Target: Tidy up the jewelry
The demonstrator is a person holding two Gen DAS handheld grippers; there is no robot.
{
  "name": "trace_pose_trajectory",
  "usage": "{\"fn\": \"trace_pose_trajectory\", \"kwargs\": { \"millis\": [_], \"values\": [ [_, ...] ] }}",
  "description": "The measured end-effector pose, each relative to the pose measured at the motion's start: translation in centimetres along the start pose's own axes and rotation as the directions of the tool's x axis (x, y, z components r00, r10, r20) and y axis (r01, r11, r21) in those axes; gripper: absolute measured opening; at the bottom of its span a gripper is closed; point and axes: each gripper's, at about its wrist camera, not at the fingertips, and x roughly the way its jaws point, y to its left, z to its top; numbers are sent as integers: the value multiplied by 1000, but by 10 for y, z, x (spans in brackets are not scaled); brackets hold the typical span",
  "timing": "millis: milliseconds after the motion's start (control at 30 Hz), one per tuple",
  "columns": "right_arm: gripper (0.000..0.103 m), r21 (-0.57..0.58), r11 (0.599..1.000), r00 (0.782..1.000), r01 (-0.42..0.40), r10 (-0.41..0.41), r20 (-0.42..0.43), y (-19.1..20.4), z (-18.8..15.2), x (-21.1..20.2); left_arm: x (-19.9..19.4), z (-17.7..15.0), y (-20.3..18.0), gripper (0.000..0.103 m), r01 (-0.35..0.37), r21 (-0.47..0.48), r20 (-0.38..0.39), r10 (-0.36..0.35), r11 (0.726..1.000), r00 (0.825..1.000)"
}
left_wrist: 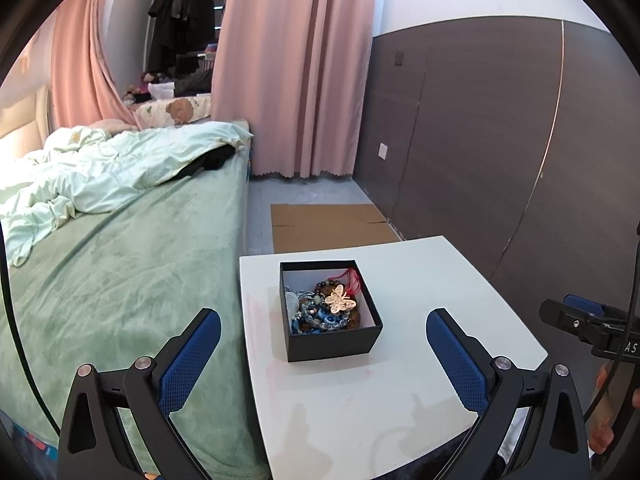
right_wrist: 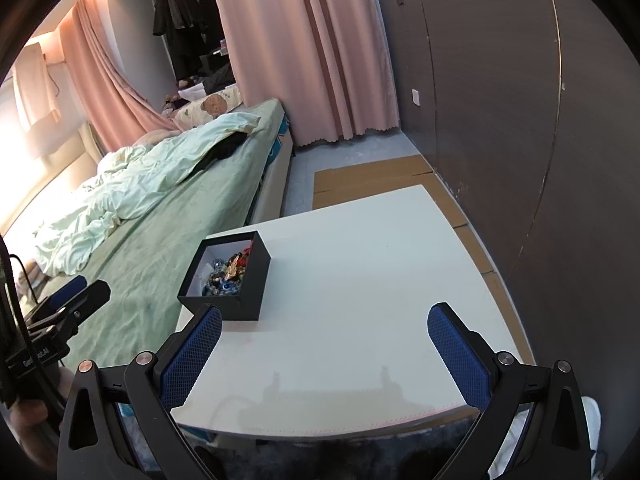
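Observation:
A black square box [left_wrist: 332,338] stands open on the white table [left_wrist: 420,380]. It holds a heap of jewelry [left_wrist: 324,312]: blue and dark beads, a red cord and a cream butterfly ornament [left_wrist: 340,299] on top. My left gripper [left_wrist: 322,328] is open and empty, with its jaws on either side of the box's near wall, just short of it. In the right wrist view the box [right_wrist: 230,280] sits at the table's left part. My right gripper [right_wrist: 324,322] is open and empty over the table [right_wrist: 380,280], to the right of the box.
A bed with a green cover [left_wrist: 112,288] and a crumpled pale quilt [left_wrist: 100,168] runs along the table's left side. Flattened cardboard [left_wrist: 328,226] lies on the floor beyond the table. A dark panelled wall [left_wrist: 500,140] stands to the right, pink curtains [left_wrist: 296,68] behind.

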Motion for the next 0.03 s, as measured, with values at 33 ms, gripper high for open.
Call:
{"fn": "trace_pose_trajectory", "kwargs": {
  "millis": [33],
  "values": [
    [103, 5, 1000, 1000, -4, 4, -6, 0, 0, 1, 1, 0, 0, 103, -1, 3, -1, 1, 1000, 1000]
  ]
}}
